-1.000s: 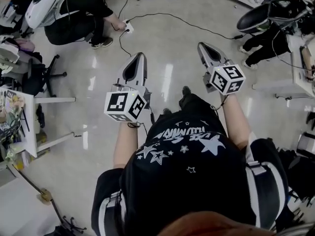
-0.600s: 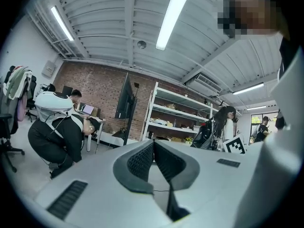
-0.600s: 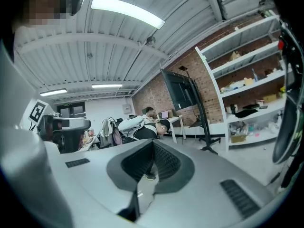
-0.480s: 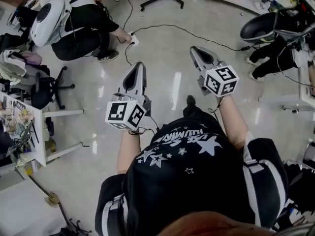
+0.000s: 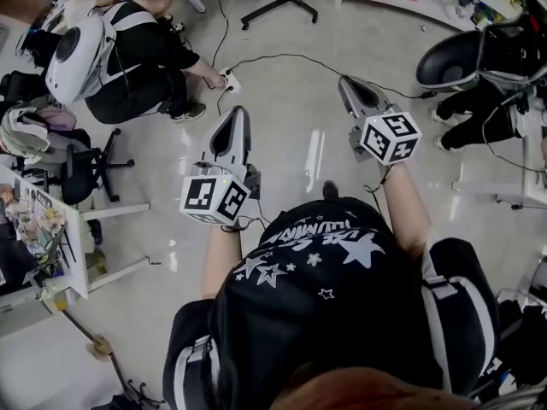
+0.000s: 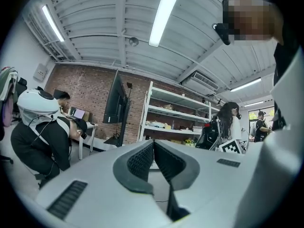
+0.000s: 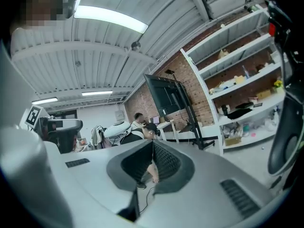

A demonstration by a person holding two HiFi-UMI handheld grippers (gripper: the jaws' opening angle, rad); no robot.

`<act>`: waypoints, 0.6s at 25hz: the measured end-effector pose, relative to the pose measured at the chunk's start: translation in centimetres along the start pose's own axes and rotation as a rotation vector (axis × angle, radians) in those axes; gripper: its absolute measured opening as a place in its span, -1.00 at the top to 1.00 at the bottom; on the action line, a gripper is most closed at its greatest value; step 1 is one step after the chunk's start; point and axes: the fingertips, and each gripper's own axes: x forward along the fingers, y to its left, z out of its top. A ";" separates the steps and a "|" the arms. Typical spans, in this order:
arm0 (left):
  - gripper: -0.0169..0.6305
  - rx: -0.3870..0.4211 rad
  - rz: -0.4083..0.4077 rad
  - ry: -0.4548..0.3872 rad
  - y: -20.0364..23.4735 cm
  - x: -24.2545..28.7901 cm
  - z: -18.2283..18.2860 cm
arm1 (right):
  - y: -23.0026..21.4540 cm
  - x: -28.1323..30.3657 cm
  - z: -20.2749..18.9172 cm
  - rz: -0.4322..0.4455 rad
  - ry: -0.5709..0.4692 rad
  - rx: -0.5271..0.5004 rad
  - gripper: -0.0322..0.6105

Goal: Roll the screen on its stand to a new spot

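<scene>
Screen [image 6: 115, 99]: dark flat panel, upright on black stand [image 7: 192, 118], well ahead of left gripper [image 5: 238, 111] and right gripper [image 5: 347, 81], apart from both.

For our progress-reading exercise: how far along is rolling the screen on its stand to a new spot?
Done: nothing; the screen on its stand is parked beside the shelves. In hand: nothing; left hand-held gripper and right hand-held gripper are both shut, empty. Left: reach the stand, grip it, roll it.
</scene>
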 end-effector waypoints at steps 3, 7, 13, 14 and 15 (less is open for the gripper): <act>0.91 -0.011 0.025 -0.015 0.0 1.5 0.1 | -1.8 0.4 0.9 0.011 -0.006 0.004 0.88; 0.91 -0.011 0.048 -0.025 -0.1 2.3 0.2 | -2.7 1.1 1.4 0.031 -0.011 0.004 0.88; 0.91 -0.003 0.034 -0.009 2.2 4.6 0.5 | -2.9 4.8 1.1 0.038 0.012 0.019 0.88; 0.91 -0.010 0.034 -0.013 3.0 5.0 0.5 | -2.8 5.5 0.9 0.037 0.017 0.018 0.88; 0.91 -0.019 0.033 -0.018 3.9 5.6 0.5 | -2.8 6.1 0.7 0.034 0.021 0.016 0.88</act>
